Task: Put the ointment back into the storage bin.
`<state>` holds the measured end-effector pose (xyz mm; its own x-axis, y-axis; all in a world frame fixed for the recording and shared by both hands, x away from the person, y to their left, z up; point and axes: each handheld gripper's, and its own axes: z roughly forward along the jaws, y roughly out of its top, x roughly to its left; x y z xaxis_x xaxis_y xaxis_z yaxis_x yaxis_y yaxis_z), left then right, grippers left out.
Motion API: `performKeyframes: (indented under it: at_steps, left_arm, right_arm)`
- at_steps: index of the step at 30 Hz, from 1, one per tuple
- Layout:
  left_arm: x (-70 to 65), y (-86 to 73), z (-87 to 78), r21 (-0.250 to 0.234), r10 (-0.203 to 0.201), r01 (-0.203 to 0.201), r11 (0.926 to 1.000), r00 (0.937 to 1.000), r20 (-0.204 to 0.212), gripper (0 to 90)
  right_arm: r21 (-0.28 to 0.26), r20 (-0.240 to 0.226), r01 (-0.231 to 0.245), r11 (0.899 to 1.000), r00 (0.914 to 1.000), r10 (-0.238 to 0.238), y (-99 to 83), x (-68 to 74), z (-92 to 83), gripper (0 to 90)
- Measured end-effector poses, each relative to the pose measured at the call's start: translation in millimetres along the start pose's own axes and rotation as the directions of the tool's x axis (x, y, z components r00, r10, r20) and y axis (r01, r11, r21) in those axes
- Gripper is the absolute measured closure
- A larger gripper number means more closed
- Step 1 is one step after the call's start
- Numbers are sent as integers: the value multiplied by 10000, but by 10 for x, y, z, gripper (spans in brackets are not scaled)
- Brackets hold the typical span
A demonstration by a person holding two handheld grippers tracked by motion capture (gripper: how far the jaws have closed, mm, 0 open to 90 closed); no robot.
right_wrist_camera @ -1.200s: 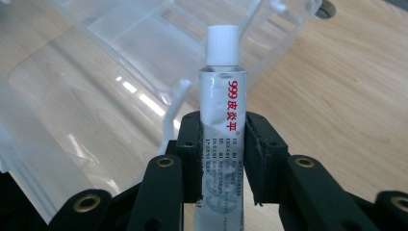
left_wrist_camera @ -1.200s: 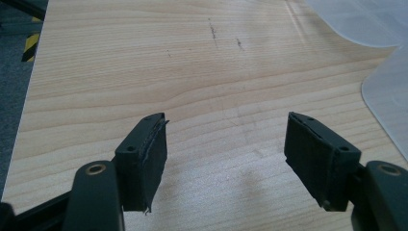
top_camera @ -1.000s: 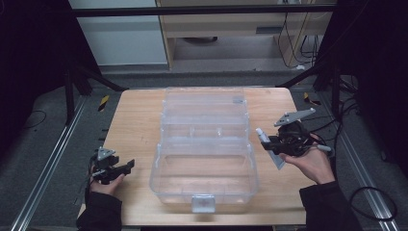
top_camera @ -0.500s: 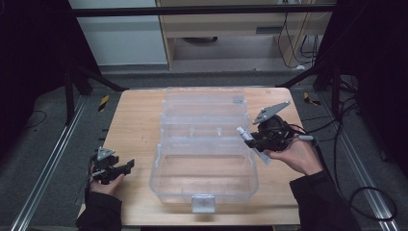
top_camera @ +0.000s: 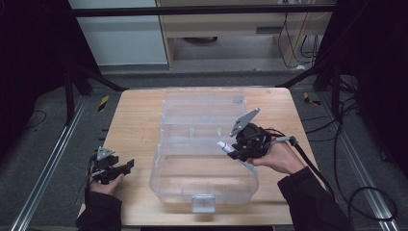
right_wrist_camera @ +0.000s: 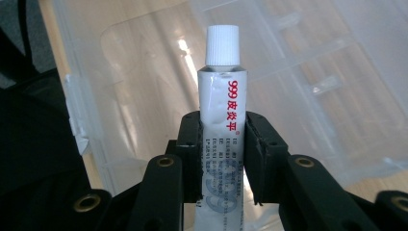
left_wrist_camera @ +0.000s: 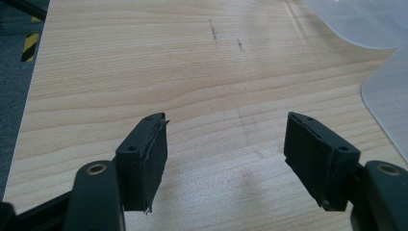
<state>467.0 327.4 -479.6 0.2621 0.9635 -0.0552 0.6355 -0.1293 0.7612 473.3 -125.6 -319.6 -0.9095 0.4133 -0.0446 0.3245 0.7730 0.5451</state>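
A clear plastic box point(top_camera: 204, 180) lies open in the middle of the wooden table point(top_camera: 134, 120), its lid point(top_camera: 202, 103) folded back. My right gripper point(top_camera: 235, 150) is shut on a white ointment tube point(right_wrist_camera: 222, 110) with a ribbed white cap and red print. In the high view the tube point(top_camera: 224, 146) points left over the box's right side. The right gripper view shows the tube above the transparent box point(right_wrist_camera: 312, 96). My left gripper point(top_camera: 126, 166) rests at the table's front left, open and with nothing between its pads point(left_wrist_camera: 149, 159); bare wood lies ahead of it.
The box's front latch point(top_camera: 202, 202) hangs near the table's front edge. Dark floor, metal rails point(top_camera: 43, 168) and cables point(top_camera: 356, 192) surround the table. In the left gripper view the clear box edge point(left_wrist_camera: 385, 86) shows at the right.
My right gripper has carried the tube leftward, from the table's right side to above the box's right part. The left gripper has stayed where it was.
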Motion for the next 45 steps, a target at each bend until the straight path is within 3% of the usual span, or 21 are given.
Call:
performKeyframes:
  at_steps: [8, 14, 24, 28, 33, 35, 45]
  left_arm:
    - [2, 0, -2, 3, -4, 4, 10000, 10000, -4, 317]
    - [5, -1, -3, 6, -7, 7, 10000, 10000, 1, 317]
    - [10, -1, -4, 11, 13, -13, 10000, 10000, -15, 318]
    - [10, -1, -4, 12, 21, -21, 10000, 10000, -18, 318]
    - [12, -1, -5, 11, 16, -16, 10000, 10000, -14, 318]
    - [14, -2, -4, 15, 16, -16, 10000, 10000, -13, 318]
    - [17, -2, -6, 32, 32, -32, 10000, 10000, -7, 318]
  right_arm:
    - [724, -553, 627, 9954, 9967, -588, 21, 85, 252, 698]
    - [935, -759, 905, 9915, 9936, -835, 15, 118, 351, 697]
    - [1488, -1126, 1527, 9770, 9842, -1366, -60, 166, 567, 698]
    - [1766, -1243, 1844, 9669, 9786, -1640, -91, 172, 674, 698]
    - [1933, -1370, 1944, 9617, 9759, -1698, -112, 175, 757, 698]
    - [2156, -1462, 2169, 9521, 9712, -1881, -125, 192, 813, 697]
    - [2582, -1680, 2459, 9343, 9638, -2072, -178, 215, 949, 698]
